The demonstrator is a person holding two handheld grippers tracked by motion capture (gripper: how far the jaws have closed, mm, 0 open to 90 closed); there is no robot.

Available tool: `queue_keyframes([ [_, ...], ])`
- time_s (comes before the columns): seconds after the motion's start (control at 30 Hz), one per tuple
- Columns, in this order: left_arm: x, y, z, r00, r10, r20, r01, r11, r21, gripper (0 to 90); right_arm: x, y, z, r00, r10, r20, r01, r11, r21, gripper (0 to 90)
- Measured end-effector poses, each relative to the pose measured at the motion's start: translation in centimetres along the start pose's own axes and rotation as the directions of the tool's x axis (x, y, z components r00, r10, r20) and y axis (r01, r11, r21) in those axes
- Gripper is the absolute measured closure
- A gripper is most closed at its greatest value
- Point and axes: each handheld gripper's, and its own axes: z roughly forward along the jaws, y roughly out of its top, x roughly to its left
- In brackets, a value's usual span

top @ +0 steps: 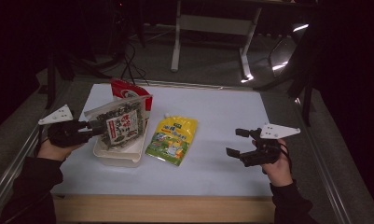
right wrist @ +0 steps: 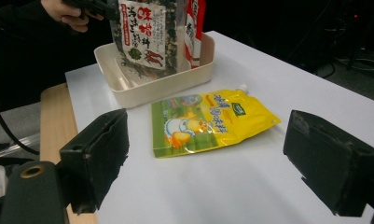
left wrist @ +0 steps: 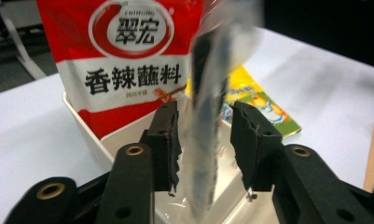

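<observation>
Left hand-held gripper (top: pixel 92 129) jaws straddle clear bag (top: pixel 121 124) over bin (top: pixel 119 156), not clamped. Red bag (top: pixel 128 89) behind. Yellow pouch (top: pixel 173 137) beside bin. Right hand-held gripper (top: pixel 238 142) spread, empty.

Looking along our left gripper (left wrist: pixel 204 140), we see its 2 black jaws parted, a clear bag (left wrist: pixel 211 107) standing edge-on in the gap between them. Behind it, a red packet (left wrist: pixel 124 60) stands upright in a cream tub (left wrist: pixel 89 133), and a yellow pouch (left wrist: pixel 259 100) lies on the white table (left wrist: pixel 324 88).
</observation>
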Motion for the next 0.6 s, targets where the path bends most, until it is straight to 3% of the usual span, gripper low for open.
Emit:
queue_keyframes([
  [0.17,-0.8,0.1,-0.9,1.0000,0.005,-0.006,-0.005,0.9999,-0.012,53.4,0.2,0.1,0.2,0.9999,-0.009,0.004,0.009,1.000,-0.001,14.1],
  [0.2,-1.0,0.0,-1.1,0.9996,0.007,-0.028,-0.007,0.9998,-0.016,50.7,0.2,0.1,0.2,0.9999,-0.014,0.009,0.014,1.000,-0.002,14.1],
  [0.37,-1.8,-0.6,-2.5,0.9977,-0.016,-0.065,0.013,0.9988,-0.048,45.7,0.4,0.1,0.4,0.9967,-0.057,0.058,0.058,0.998,-0.005,13.4],
  [0.53,-2.9,-1.5,-3.9,0.9965,-0.021,-0.081,0.016,0.9980,-0.061,45.7,0.6,0.2,0.4,0.9946,-0.049,0.092,0.048,0.999,0.008,13.0],
  [0.6,-3.6,-2.0,-4.3,0.9967,-0.016,-0.079,0.011,0.9984,-0.056,45.7,0.5,0.2,0.4,0.9948,-0.023,0.100,0.023,1.000,-0.002,9.9],
])
